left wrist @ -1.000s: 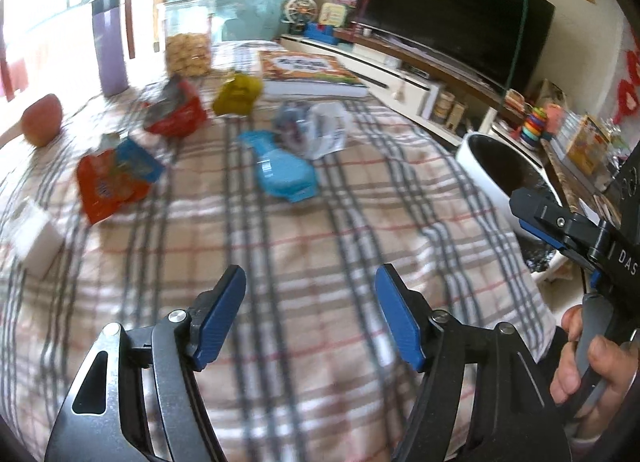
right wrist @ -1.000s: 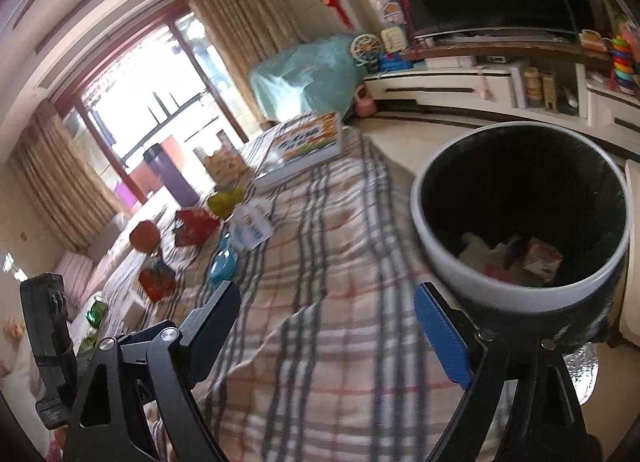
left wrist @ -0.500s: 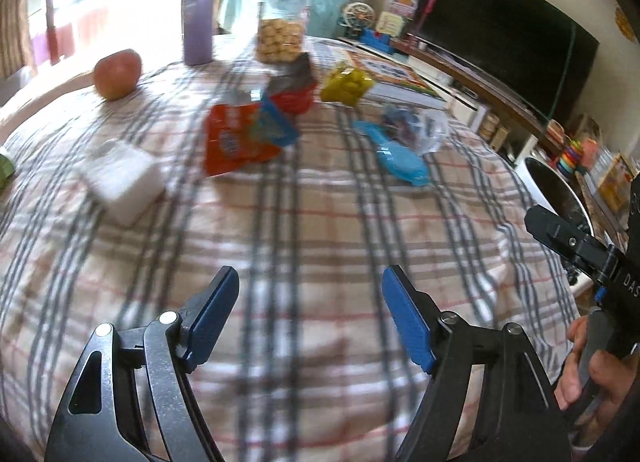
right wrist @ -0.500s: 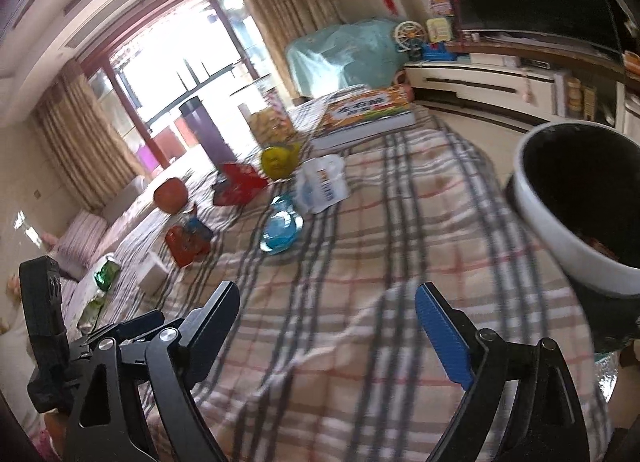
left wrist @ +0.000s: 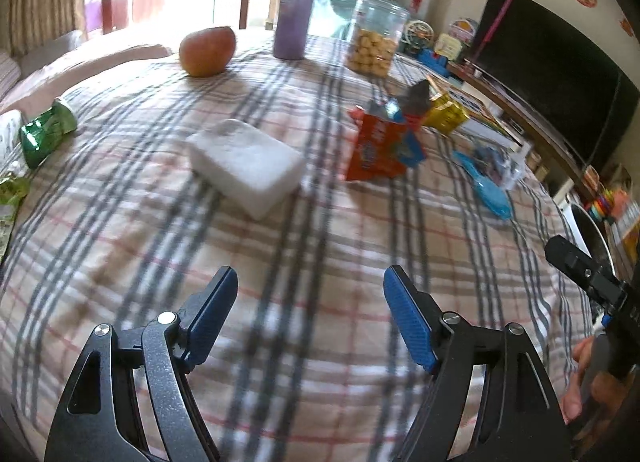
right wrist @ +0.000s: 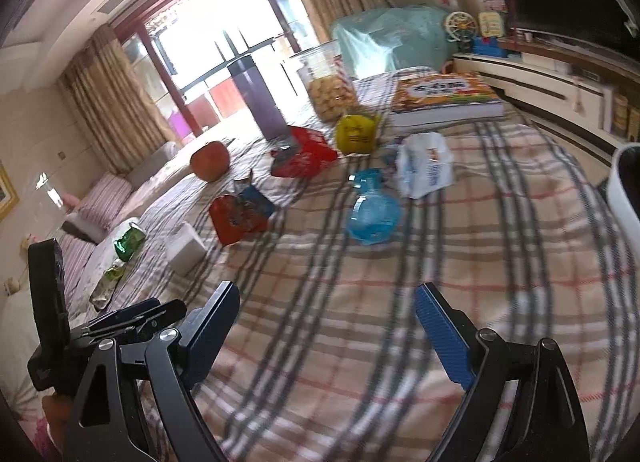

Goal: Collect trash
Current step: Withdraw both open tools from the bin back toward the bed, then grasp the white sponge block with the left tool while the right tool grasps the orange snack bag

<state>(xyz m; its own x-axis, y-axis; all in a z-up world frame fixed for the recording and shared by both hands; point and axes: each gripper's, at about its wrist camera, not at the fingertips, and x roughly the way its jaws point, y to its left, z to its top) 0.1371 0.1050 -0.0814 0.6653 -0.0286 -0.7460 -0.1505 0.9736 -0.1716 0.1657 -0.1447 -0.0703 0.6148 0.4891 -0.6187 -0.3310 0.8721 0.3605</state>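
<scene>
Here, both grippers are held wide and empty above the plaid-covered desk (left wrist: pixel 320 342), the left gripper (left wrist: pixel 310 314) and the right gripper (right wrist: pixel 326 326) apparently readied for a pick. Beyond them a white block (left wrist: pixel 244 165) is seen, then the trash: an orange snack wrapper (left wrist: pixel 380 145), a blue wrapper (right wrist: pixel 372 213), a white bag (right wrist: pixel 426 169) and a green wrapper (left wrist: pixel 44 133) at the left edge. Farther back, an apple (left wrist: pixel 206 49), a purple flask (left wrist: pixel 294 9) and a biscuit jar (left wrist: pixel 374 41) are kept apart, evidently not trash. The white bin (right wrist: pixel 626 185) is placed at the desk's right edge.
</scene>
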